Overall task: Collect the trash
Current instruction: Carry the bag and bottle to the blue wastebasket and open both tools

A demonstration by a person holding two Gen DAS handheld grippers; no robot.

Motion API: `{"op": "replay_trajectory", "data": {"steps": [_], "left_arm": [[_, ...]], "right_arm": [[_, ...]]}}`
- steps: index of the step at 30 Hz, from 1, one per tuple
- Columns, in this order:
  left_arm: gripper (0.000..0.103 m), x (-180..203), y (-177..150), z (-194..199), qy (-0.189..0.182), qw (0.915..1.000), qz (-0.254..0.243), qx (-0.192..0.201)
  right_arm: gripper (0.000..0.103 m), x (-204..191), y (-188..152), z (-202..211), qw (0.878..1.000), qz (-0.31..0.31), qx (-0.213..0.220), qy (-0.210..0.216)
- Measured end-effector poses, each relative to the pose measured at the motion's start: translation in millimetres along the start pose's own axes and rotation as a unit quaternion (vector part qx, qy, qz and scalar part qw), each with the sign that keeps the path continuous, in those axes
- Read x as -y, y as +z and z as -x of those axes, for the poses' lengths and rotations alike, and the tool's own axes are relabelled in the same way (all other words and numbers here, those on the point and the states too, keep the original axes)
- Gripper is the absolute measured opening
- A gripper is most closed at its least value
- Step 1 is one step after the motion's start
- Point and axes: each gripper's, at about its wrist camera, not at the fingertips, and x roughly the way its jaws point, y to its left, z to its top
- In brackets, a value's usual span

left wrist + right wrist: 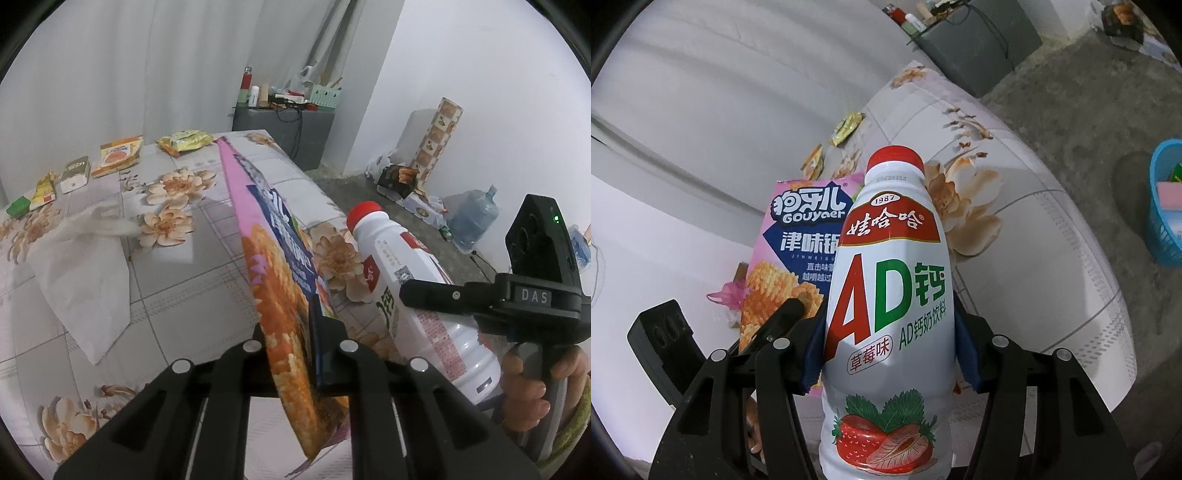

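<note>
We see the table point(177, 280) under a flowered cloth, largest thing here. White tissue point(85, 266) lies crumpled on it; 5 small wrappers point(118, 155) sit along the far edge. A blue basket point(1165, 206) stands on the floor, well apart. Our right gripper point(890, 354) clamps the white bottle point(890, 295), jaws about half apart. Our left gripper point(291, 354), nearly closed, pinches the pink snack bag point(273, 258) edge-on, blocking the table beyond
</note>
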Motion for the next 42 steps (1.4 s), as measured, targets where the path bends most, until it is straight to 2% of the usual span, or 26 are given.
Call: {"op": "replay_trajectory", "data": {"steps": [6,12,18,22,25,30,34,38,39,42], "left_arm": [[0.006,2,4,14,-0.020,0.9996,0.003,0.018],[0.005,14,17,24,-0.046,0.9983,-0.007,0.034],[0.005,54,38,15,-0.100,0.9941,-0.032,0.026],[0.005,101,55,-3,-0.148,0.9873,-0.056,0.016],[0.005,144,67,-30,-0.186,0.9797,-0.074,-0.010],[0.005,223,87,-115,-0.256,0.9562,-0.083,-0.115],[0.005,271,93,-187,-0.266,0.9450,-0.102,-0.160],[0.005,320,88,-265,-0.283,0.9289,-0.118,-0.208],[0.005,332,86,-283,-0.290,0.9227,-0.129,-0.219],[0.005,360,75,-334,-0.281,0.9184,-0.151,-0.234]], "right_arm": [[0.055,-3,-4,11,1.000,0.001,0.014,0.014],[0.055,3,-13,36,0.998,-0.011,0.052,0.031],[0.055,44,-19,92,0.990,-0.056,0.124,0.025],[0.055,93,-27,144,0.976,-0.104,0.191,-0.001],[0.055,134,-37,176,0.960,-0.150,0.235,-0.036],[0.055,196,-51,209,0.933,-0.216,0.281,-0.057],[0.056,237,-58,217,0.916,-0.259,0.300,-0.070],[0.056,268,-58,215,0.904,-0.289,0.304,-0.085],[0.056,274,-52,211,0.902,-0.294,0.305,-0.087],[0.056,293,-57,208,0.896,-0.312,0.303,-0.096]]}}
